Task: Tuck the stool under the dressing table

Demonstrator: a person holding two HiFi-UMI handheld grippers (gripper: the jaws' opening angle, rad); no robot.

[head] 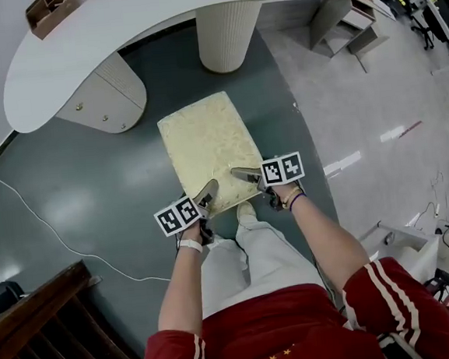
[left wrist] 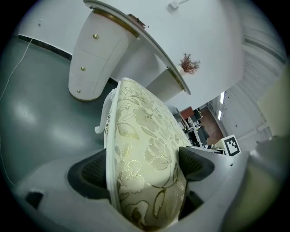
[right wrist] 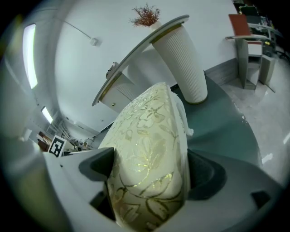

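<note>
The stool [head: 206, 149] has a cream floral cushion and stands on the grey-green floor, just short of the white dressing table [head: 141, 26]. My left gripper [head: 207, 193] is shut on the cushion's near left edge; in the left gripper view the stool cushion [left wrist: 145, 154] fills the space between the jaws of the left gripper [left wrist: 145, 170]. My right gripper [head: 245, 174] is shut on the near right edge, and the stool cushion [right wrist: 149, 154] sits squeezed between the pads of the right gripper [right wrist: 152, 170]. The stool's legs are hidden.
The table rests on a ribbed white pedestal [head: 227, 30] at the right and a drawer unit [head: 104, 95] at the left, with a gap between them. A white cable [head: 49, 229] crosses the floor at left. A dark wooden piece [head: 42, 324] stands near left.
</note>
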